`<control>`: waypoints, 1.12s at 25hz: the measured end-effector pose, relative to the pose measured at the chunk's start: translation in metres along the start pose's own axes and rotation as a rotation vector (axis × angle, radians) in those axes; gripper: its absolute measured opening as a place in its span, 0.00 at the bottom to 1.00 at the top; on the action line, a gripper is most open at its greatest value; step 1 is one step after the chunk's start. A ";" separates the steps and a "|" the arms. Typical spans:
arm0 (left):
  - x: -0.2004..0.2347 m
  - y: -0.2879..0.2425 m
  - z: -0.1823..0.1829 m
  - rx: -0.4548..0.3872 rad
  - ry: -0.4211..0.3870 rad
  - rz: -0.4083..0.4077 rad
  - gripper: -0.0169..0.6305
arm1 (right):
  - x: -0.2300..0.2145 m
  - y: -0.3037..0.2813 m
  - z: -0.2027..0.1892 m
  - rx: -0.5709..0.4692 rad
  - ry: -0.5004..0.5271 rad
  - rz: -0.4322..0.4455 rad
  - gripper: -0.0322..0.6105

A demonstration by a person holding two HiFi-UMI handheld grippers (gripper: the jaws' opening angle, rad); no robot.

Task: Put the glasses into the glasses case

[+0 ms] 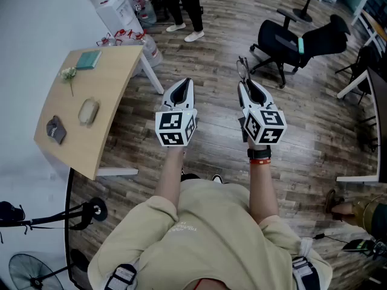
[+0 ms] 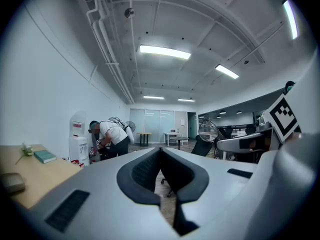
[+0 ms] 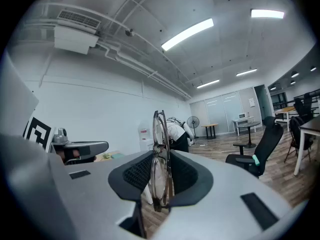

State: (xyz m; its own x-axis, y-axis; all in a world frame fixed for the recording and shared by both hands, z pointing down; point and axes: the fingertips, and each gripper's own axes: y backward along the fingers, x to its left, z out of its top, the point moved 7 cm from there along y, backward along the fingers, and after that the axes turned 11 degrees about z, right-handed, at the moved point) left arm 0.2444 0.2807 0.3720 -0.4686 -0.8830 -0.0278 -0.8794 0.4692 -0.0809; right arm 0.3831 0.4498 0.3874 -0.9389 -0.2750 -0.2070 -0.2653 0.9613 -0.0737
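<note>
My right gripper (image 1: 245,84) is shut on the folded glasses (image 1: 243,69), a thin-rimmed clear-lensed pair that sticks out past the jaw tips. In the right gripper view the glasses (image 3: 160,129) stand on edge, clamped between the jaws of that gripper (image 3: 161,157). My left gripper (image 1: 184,82) is held beside it over the wood floor, shut with nothing in it; its jaws (image 2: 160,151) meet at the tip. The beige oval glasses case (image 1: 89,110) lies closed on the wooden table (image 1: 115,95) to the left, well apart from both grippers. It also shows low at the left of the left gripper view (image 2: 11,182).
On the table also lie a teal book (image 1: 89,59), a small flower sprig (image 1: 68,74) and a dark pouch (image 1: 55,129). A water dispenser (image 1: 112,5) and a standing person (image 1: 181,5) are beyond it. A black office chair (image 1: 296,41) stands at the right.
</note>
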 end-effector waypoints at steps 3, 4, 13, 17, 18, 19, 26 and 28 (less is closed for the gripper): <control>-0.006 0.005 -0.008 0.001 -0.004 0.008 0.06 | 0.000 0.001 -0.003 -0.009 -0.004 0.020 0.22; -0.005 0.007 -0.010 0.002 -0.003 0.014 0.06 | 0.001 -0.001 -0.003 -0.012 -0.004 0.028 0.22; 0.069 0.020 -0.020 0.020 0.035 0.175 0.06 | 0.053 -0.086 -0.010 0.055 -0.026 0.250 0.23; 0.139 0.021 -0.020 0.017 0.054 0.269 0.06 | 0.098 -0.157 -0.011 0.069 -0.024 0.351 0.23; 0.158 0.022 -0.020 0.017 0.062 0.298 0.06 | 0.111 -0.175 -0.012 0.081 -0.018 0.380 0.23; 0.176 0.024 -0.021 0.018 0.069 0.326 0.06 | 0.124 -0.192 -0.013 0.094 -0.011 0.409 0.23; 0.305 0.021 -0.020 0.026 0.086 0.439 0.06 | 0.219 -0.310 -0.022 0.164 -0.007 0.546 0.23; 0.338 0.022 -0.021 0.030 0.102 0.478 0.06 | 0.243 -0.341 -0.024 0.180 -0.004 0.581 0.23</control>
State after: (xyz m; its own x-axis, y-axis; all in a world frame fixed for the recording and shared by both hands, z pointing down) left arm 0.0645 -0.0071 0.3820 -0.8267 -0.5619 0.0288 -0.5613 0.8200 -0.1120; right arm 0.2399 0.0550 0.3853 -0.9180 0.2937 -0.2665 0.3320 0.9367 -0.1115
